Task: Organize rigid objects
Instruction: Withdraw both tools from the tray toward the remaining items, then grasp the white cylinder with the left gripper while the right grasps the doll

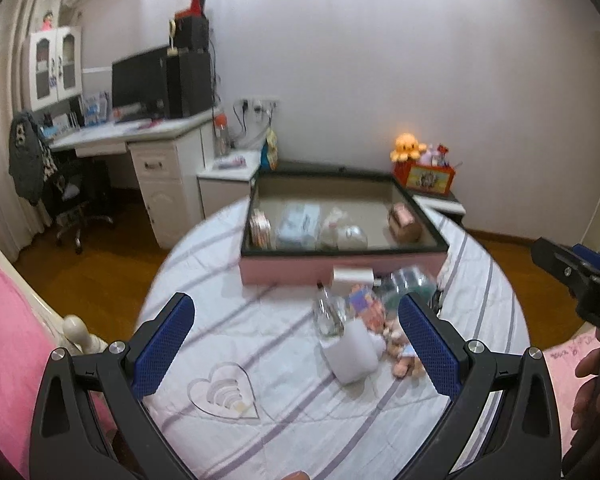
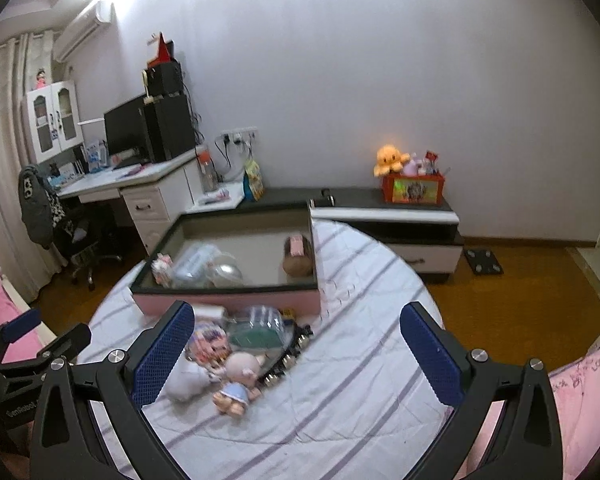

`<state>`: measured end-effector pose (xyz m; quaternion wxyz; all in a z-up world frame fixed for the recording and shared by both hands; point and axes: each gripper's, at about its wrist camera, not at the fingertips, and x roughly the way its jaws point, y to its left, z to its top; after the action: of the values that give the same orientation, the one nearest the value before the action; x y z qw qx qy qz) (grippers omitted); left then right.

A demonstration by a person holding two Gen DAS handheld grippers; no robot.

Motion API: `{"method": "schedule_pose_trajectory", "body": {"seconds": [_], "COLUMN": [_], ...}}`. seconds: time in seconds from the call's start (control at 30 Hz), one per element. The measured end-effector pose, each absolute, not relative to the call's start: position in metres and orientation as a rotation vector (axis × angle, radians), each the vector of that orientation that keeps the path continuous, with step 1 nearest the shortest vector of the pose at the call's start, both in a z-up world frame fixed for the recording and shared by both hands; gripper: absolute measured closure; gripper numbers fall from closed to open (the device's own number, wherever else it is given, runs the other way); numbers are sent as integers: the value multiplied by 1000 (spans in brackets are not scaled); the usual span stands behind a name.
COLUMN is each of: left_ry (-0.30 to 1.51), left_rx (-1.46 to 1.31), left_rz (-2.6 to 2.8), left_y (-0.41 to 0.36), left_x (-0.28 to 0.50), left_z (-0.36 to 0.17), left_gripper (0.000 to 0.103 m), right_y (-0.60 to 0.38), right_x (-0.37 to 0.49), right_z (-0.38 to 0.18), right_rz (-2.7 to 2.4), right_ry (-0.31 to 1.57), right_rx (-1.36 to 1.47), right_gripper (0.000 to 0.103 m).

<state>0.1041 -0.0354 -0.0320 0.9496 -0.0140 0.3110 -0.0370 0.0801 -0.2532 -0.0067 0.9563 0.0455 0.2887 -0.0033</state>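
1. While both tools hang above the bed with its white, grey-striped quilt, nothing is gripped: the left hand-held gripper has its blue-padded fingers spread wide and empty, and the right hand-held gripper is spread and empty as well.
2. At the foot edge of the bed sits a shallow pink-sided tray with a dark rim. It already holds several things, among them a small brown-and-pink box toward its right side and some blurred clear packets toward its left.
3. Just in front of the tray's near wall lies a loose heap, not yet sorted: a clear glass bottle, a white cylindrical roll, a small doll in a blue dress, a printed cartoon card pack and a clear plastic domed container with a green base. They touch or overlap one another.
4. My judgement is that the sorting is partway done and the step in hand is choosing the next piece from the heap.
5. The next move calls for lowering one hand-held gripper over a single item, probably the roll or the doll on the heap's near side, closing without dragging its neighbours, then carrying it over the tray's wall.
6. The bottle looks likely to roll on the soft quilt.
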Motion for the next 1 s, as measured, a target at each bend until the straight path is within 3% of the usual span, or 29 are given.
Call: {"method": "schedule_pose_trajectory", "body": {"seconds": [0.6, 0.7, 0.83, 1.0], "left_ry": [877, 910, 899, 893], "left_rx": [-35, -84, -110, -112], "left_rz": [-154, -209, -278, -279], "left_y": [-71, -70, -70, -60], "left_x": [160, 167, 167, 162], "left_z": [-136, -147, -143, -141], "left_gripper": [1, 13, 37, 40], "right_y": [-259, -256, -246, -230], "right_x": [109, 113, 119, 126], "right_z": [-73, -82, -92, -110], "right_rz": [19, 31, 72, 135], "right_ry": [779, 805, 833, 890], "right_rx": [106, 108, 110, 115], "right_gripper": [0, 0, 0, 0]}}
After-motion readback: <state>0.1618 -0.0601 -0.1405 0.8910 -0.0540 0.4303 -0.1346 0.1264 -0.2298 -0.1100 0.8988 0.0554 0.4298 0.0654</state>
